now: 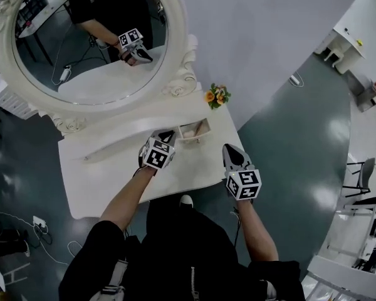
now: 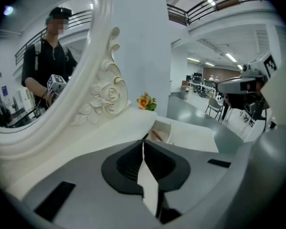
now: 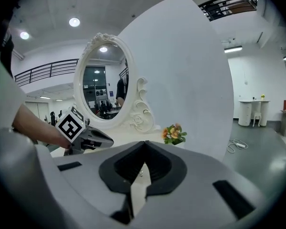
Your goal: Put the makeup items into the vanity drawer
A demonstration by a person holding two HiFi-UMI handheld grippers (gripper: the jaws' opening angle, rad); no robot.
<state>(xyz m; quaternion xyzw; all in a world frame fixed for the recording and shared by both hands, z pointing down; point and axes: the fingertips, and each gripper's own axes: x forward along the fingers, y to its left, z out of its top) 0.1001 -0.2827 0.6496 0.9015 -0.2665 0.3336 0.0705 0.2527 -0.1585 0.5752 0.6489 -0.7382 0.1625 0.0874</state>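
Head view: the vanity (image 1: 106,162) top looks bare of loose makeup; its drawer (image 1: 194,131) stands open; left gripper (image 1: 167,135) just beside the drawer, right gripper (image 1: 230,150) near it, both with jaws together, empty; a pinkish item (image 1: 201,126) lies in the drawer; probably only shutting it is left.

Mirror (image 1: 91,39) behind drawer (image 1: 192,139), flowers (image 1: 217,96) right of mirror
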